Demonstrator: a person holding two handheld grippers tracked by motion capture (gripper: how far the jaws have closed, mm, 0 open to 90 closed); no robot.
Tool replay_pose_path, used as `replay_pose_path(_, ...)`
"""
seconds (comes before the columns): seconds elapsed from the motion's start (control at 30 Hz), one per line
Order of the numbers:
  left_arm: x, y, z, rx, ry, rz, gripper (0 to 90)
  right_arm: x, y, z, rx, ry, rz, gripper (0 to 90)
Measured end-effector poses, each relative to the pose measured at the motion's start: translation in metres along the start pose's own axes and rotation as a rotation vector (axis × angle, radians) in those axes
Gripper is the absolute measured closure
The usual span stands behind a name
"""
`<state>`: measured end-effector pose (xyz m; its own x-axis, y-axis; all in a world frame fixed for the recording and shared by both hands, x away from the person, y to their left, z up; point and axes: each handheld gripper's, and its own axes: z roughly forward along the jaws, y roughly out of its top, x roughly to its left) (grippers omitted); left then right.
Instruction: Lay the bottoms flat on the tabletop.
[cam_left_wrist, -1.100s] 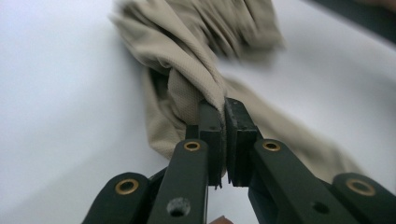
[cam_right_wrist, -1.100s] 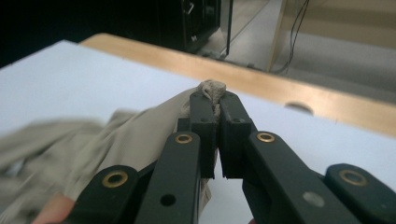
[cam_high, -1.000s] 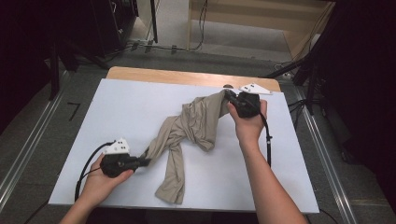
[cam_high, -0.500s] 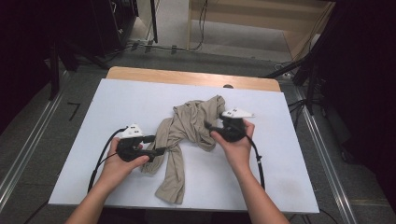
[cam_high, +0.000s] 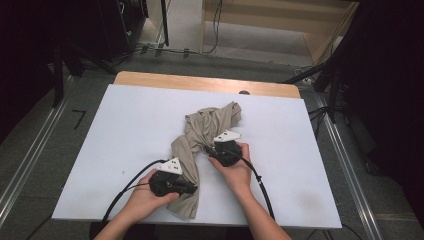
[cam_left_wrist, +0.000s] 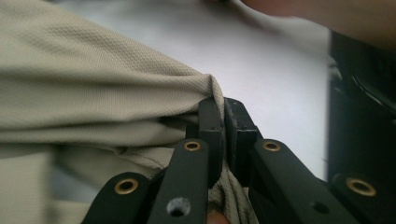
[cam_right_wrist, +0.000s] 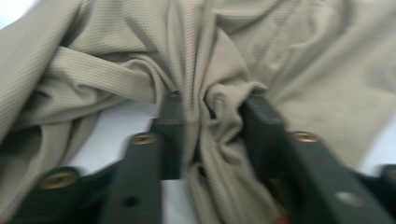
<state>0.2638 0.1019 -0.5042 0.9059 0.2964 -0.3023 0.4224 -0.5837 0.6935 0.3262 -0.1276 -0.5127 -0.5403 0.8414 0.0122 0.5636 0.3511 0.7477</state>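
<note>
White surface (cam_high: 125, 130): a beige garment (cam_high: 210, 122) lies bunched at its centre, trailing toward the near edge. Judged light, limp, non-slip; best taken at gathered folds. Left claw (cam_left_wrist: 223, 122) has just closed, clamped on a thin fold at the near end. Right claw (cam_right_wrist: 212, 123), also just closed, grips a thick bunch mid-garment.

- The crumpled beige garment (cam_high: 200, 135) heaps at the worktop's (cam_high: 125, 125) centre, blocking passage from 12 to 6 o'clock.
- Bare worktop lies open at 9 and 3 o'clock.
</note>
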Motion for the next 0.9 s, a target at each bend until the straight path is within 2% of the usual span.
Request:
replay_pose_path(0.1,0.004,0.0,-0.015,-0.044,0.013,-0.008,87.2,-0.009,-0.006,-0.014,-0.028,-0.019,-0.002,77.4)
replay_pose_path(0.23,0.018,-0.005,-0.042,-0.091,0.064,-0.047,87.3,-0.032,-0.017,-0.039,-0.085,-0.047,0.026,79.0)
replay_pose_path(0.3,0.024,-0.011,-0.054,-0.094,0.102,-0.064,87.3,-0.047,-0.024,-0.053,-0.11,-0.061,0.039,79.1)
replay_pose_path(0.37,0.031,-0.018,-0.063,-0.082,0.142,-0.077,87.3,-0.063,-0.031,-0.065,-0.113,-0.09,0.058,79.1)
replay_pose_path(0.5,0.045,-0.027,-0.078,-0.078,0.215,-0.136,87.5,-0.094,-0.047,-0.085,-0.12,-0.156,0.117,79.4)
replay_pose_path(0.57,0.05,-0.028,-0.084,-0.109,0.221,-0.164,87.4,-0.106,-0.053,-0.091,-0.124,-0.179,0.155,75.1)
replay_pose_path(0.6,0.051,-0.027,-0.086,-0.134,0.222,-0.171,85.8,-0.111,-0.056,-0.093,-0.127,-0.176,0.178,68.7)
replay_pose_path(0.63,0.052,-0.026,-0.088,-0.164,0.217,-0.177,78.9,-0.114,-0.057,-0.095,-0.126,-0.172,0.191,59.9)
replay_pose_path(0.73,0.049,-0.016,-0.09,-0.225,0.273,-0.162,44.1,-0.118,-0.059,-0.099,-0.146,-0.167,0.221,39.7)
replay_pose_path(0.8,0.048,-0.009,-0.089,-0.268,0.284,-0.166,34.4,-0.115,-0.057,-0.102,-0.169,-0.155,0.223,34.7)
replay_pose_path(0.83,0.05,-0.005,-0.088,-0.288,0.289,-0.165,31.9,-0.112,-0.055,-0.102,-0.178,-0.144,0.211,32.7)
replay_pose_path(0.9,0.053,0.0,-0.081,-0.29,0.293,-0.18,31.2,-0.101,-0.051,-0.101,-0.179,-0.123,0.186,30.9)
